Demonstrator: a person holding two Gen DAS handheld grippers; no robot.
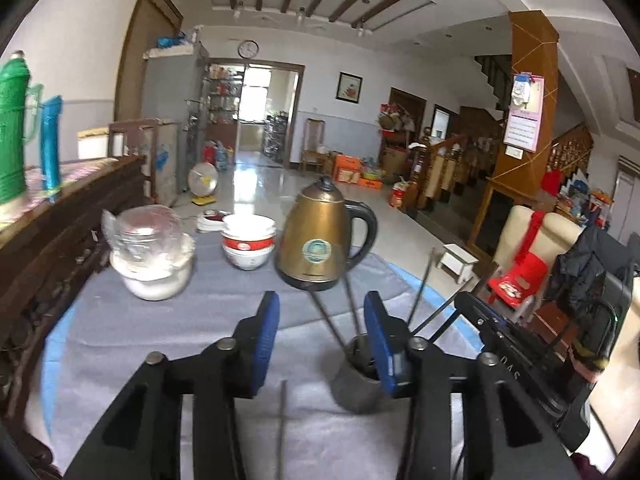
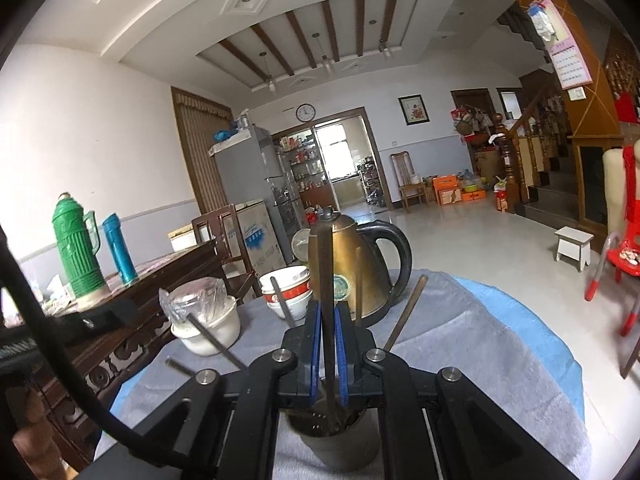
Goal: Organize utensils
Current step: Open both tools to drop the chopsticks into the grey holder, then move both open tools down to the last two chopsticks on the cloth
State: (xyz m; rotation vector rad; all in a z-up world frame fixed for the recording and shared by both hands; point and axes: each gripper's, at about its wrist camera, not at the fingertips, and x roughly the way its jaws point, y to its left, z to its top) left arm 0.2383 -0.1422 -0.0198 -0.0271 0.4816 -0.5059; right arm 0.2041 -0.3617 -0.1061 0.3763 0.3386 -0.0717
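Note:
A dark grey holder cup point(image 1: 356, 384) stands on the grey cloth with several dark chopsticks point(image 1: 328, 320) leaning out of it. My left gripper point(image 1: 322, 334) is open and empty, just left of the cup. One loose chopstick point(image 1: 283, 428) lies on the cloth below it. My right gripper point(image 2: 327, 344) is shut on a dark chopstick point(image 2: 326, 280), held upright with its lower end inside the cup point(image 2: 336, 440). Other chopsticks point(image 2: 404, 312) lean out of that cup.
A brass kettle point(image 1: 320, 240) stands behind the cup. Stacked red-and-white bowls point(image 1: 249, 244) and a white pot with a plastic-wrapped lid point(image 1: 152, 256) sit to its left. A dark wooden sideboard point(image 1: 60, 240) with a green thermos point(image 1: 12, 128) borders the table's left.

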